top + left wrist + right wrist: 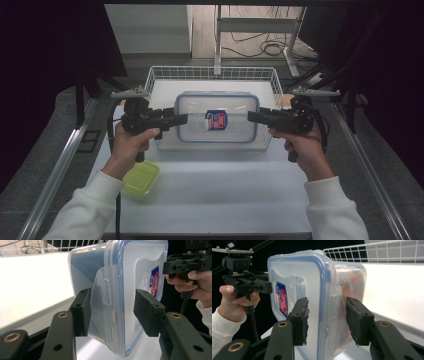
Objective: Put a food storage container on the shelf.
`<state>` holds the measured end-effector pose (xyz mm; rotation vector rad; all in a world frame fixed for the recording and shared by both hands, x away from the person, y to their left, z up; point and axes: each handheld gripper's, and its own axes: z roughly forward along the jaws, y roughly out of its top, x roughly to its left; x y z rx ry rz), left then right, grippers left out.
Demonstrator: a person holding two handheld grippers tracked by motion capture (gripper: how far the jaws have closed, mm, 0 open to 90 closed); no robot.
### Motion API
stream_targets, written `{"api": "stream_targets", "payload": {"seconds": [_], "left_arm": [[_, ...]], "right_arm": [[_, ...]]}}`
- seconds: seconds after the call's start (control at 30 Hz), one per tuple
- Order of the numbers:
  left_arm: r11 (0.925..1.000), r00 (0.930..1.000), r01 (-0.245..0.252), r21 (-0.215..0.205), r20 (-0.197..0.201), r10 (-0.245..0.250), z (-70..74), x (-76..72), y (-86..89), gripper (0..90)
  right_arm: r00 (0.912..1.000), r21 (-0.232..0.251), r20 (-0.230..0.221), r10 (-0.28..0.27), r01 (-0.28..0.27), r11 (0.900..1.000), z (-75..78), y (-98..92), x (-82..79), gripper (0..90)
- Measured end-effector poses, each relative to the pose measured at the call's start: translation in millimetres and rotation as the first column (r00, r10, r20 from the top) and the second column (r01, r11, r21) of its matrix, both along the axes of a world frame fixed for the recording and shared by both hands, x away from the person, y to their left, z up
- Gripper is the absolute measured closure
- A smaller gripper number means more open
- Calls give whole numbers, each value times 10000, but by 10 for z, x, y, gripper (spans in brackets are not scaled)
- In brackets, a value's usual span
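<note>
A clear plastic container (pixel 235 107) with a blue-rimmed lid and a red-and-blue label (pixel 216 120) hangs level between my two grippers, over the front part of the white wire basket (pixel 210 72). My left gripper (pixel 182 119) is shut on its left end, one pad on the lid and one under the base by the clip flap (pixel 103 292). My right gripper (pixel 251 116) grips the right end the same way. The left gripper view shows the container (pixel 130 270) between the left gripper's (pixel 115 312) pads. In the right gripper view the container (pixel 312 277) sits in the right gripper (pixel 327 320); something orange (pixel 352 282) shows inside.
A small box with a yellow-green lid (pixel 141 177) lies on the white table (pixel 225 195) near the left forearm. Metal rails run along both table sides. A stand and cables are beyond the basket.
</note>
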<state>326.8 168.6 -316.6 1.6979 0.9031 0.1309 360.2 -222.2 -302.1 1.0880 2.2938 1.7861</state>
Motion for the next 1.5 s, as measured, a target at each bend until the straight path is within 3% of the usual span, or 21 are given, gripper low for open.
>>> {"api": "stream_targets", "payload": {"seconds": [0.2, 0.43, 0.6, 0.77, 1.0, 1.1, 1.37, 1.5], "left_arm": [[10000, 10000, -49, -48, 31, 49, 63, 124, 23, 491], [9995, 9996, -274, -168, -69, 273, 106, 399, 53, 491], [9992, 9992, -358, -152, -191, 355, 122, 549, 57, 490], [9989, 9983, -381, -274, -455, 368, 37, 745, 51, 489], [9982, 9967, -428, -410, -714, 398, -2, 852, 58, 486], [9972, 9945, -520, -545, -935, 468, -3, 898, 67, 482], [9940, 9899, -854, -677, -1188, 769, -6, 982, 59, 463], [9916, 9838, -1195, -486, -1402, 1117, -44, 1061, 58, 431]], "right_arm": [[10000, -55, 22, 46, -46, 10000, 89, 31, 150, 542], [9998, -269, -146, 94, -98, 9996, 195, 92, 491, 535], [9994, -253, -314, 107, -115, 9996, 198, 105, 651, 533], [9984, -274, -566, -83, 67, 9996, 135, 106, 841, 531], [9968, -235, -780, -152, 134, 9996, 90, 106, 966, 524], [9935, -161, -1092, -330, 314, 9994, 101, 121, 1014, 517], [9876, 219, -1427, -648, 686, 9974, 57, 123, 1071, 514], [9785, 293, -1642, -1250, 1315, 9909, 25, 155, 1104, 496]]}}
